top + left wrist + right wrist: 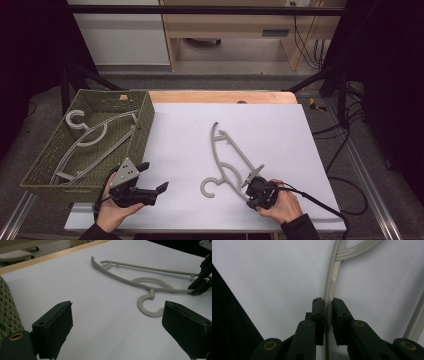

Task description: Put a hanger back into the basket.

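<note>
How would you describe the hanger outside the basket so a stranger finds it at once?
Start at the white sheet covering the table, right of the green basket. A grey hanger lies flat there, hook toward the person. Unlike the hanger in the basket, the right claw grips its arm.

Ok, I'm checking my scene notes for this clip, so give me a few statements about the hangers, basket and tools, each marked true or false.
1. The right tool is shut on the hanger lying on the white mat. True.
2. The left tool grips a hanger. False: it is open and holds nothing.
3. The green basket holds a hanger. True.
4. The basket sits at the table's right. False: it is at the left.
</note>
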Motion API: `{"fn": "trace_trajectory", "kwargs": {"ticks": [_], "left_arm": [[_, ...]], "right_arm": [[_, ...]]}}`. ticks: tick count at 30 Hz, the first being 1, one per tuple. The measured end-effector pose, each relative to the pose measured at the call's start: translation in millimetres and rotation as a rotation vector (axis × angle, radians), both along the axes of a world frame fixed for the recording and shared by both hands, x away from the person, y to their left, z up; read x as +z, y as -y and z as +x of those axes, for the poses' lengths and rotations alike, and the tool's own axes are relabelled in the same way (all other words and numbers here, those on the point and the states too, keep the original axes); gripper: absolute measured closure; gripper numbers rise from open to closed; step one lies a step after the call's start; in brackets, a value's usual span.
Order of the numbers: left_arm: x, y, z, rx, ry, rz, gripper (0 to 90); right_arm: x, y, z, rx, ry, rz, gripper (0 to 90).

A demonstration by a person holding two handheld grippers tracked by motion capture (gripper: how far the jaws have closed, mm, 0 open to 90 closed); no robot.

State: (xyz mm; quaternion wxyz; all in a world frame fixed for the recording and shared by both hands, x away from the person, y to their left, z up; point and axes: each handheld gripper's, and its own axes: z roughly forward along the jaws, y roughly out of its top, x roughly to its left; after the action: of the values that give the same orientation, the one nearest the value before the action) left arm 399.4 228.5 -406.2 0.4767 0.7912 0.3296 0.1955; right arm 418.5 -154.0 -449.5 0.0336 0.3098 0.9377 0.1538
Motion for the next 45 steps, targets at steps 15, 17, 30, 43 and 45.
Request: {"fn": "trace_trajectory", "kwargs": {"ticks": [15, 17, 30, 43, 45], "left_arm": [[0.1, 2.6, -1.7, -0.011, 0.002, 0.009, 9.8], [-0.1, 2.8, -1.8, -0.011, 0.002, 0.011, 9.8], [0.9, 3.2, -2.1, -0.014, 0.008, 0.019, 10.0], [11.2, 1.9, -4.0, -0.046, 0.034, 0.072, 10.5], [12.3, 1.7, -3.8, -0.047, 0.035, 0.074, 10.4]], "right_arm": [[-0.2, 12.8, 5.7, 0.060, 0.025, 0.017, 73.0], [-1.0, 11.7, 6.0, 0.047, 0.014, 0.012, 73.2], [-0.8, 11.3, 8.2, 0.049, 0.005, 0.012, 82.5], [20.6, 24.0, 8.1, 0.097, -0.028, 0.199, 82.7], [23.0, 23.8, 7.4, 0.104, -0.029, 0.205, 82.7]]}}
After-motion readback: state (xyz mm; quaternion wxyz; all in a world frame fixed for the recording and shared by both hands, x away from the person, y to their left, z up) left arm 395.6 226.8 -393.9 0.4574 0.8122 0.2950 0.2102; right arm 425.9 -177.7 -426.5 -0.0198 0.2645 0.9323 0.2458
